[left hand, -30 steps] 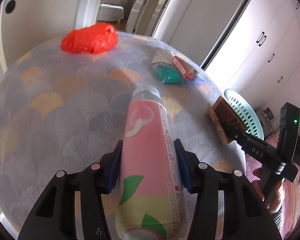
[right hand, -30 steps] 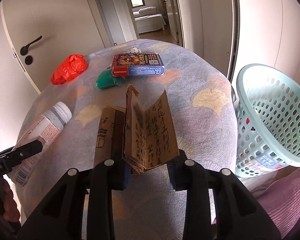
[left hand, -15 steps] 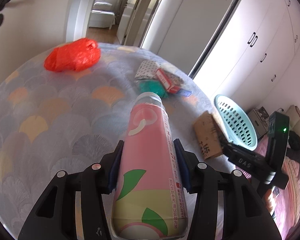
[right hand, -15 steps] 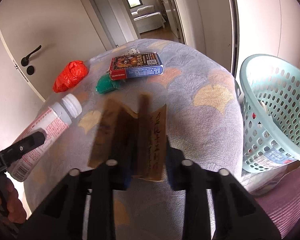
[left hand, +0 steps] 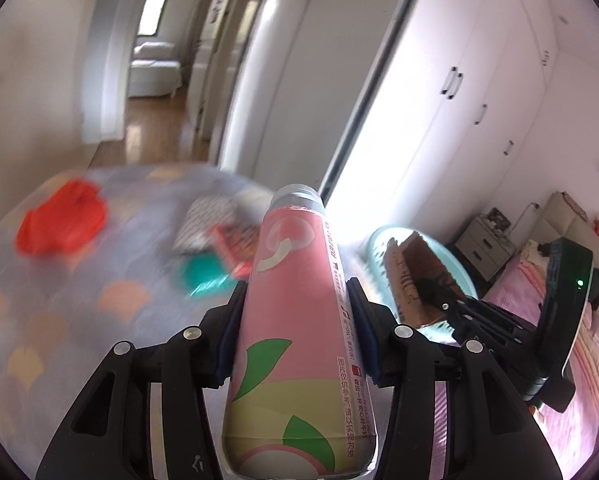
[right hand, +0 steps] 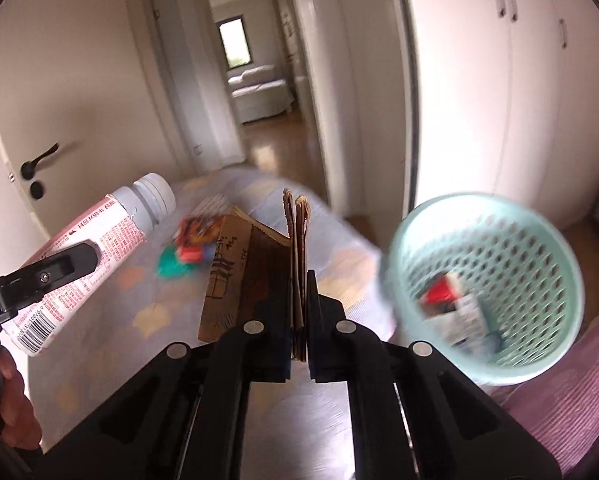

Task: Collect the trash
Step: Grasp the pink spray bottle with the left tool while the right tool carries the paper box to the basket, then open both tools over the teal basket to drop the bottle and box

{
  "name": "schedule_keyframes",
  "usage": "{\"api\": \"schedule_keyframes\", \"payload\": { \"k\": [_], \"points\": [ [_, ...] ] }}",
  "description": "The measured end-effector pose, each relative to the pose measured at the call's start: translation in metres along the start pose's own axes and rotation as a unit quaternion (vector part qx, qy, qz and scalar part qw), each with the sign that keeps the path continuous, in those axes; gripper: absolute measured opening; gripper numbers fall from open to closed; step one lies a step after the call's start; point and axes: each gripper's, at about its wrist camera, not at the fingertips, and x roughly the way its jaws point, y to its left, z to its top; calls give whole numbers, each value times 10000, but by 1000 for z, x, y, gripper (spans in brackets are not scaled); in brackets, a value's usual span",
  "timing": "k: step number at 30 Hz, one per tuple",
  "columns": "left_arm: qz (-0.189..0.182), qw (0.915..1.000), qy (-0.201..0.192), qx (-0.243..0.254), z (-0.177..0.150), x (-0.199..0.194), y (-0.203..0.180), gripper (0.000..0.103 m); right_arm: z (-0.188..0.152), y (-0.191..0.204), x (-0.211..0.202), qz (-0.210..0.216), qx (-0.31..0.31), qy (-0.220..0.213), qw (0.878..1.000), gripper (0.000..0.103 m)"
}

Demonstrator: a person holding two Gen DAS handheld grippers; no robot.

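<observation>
Both fingers grip trash: bottle (left hand: 299, 320), cardboard (right hand: 255, 276); basket (right hand: 499, 364) holds packaging.

Left gripper (left hand: 297, 332): black moulded frame with triangular cut-outs, round silver screw heads and dark blue pads (left hand: 228, 340). Right gripper (right hand: 299, 312): identical black frame, silver screws; its body carries a green indicator light. Bare-skinned hand (right hand: 13, 404).

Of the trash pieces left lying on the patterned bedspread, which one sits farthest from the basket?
The crumpled red plastic bag. It lies alone at the far left, while the teal wrapper and red box cluster nearer the basket.
</observation>
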Motion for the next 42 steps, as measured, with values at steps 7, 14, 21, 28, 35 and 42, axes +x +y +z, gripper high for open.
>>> {"api": "schedule_keyframes", "payload": {
  "k": [7, 14, 21, 28, 35, 42],
  "points": [
    [-394, 9985, 17, 380, 37, 50, -51, 47, 24, -73, 4, -978, 877, -29, 9913, 4],
    [-975, 9929, 394, 556, 46, 116, -97, 47, 18, -138, 32, -1608, 1622, 383, 9728, 4],
    [-1231, 9864, 860, 672, 37, 176, -127, 47, 12, -163, 57, -1795, 1815, 666, 9646, 4],
    [-1276, 9843, 977, 724, 25, 194, -140, 54, 4, -183, 58, -1868, 2005, 739, 9589, 8],
    [-1376, 9841, 836, 744, 23, 175, -133, 74, -3, -187, 50, -1726, 2189, 647, 9582, 53],
    [-1391, 9860, 659, 643, 18, 142, -112, 74, 1, -159, 37, -1538, 1943, 533, 9673, 53]
  ]
}}
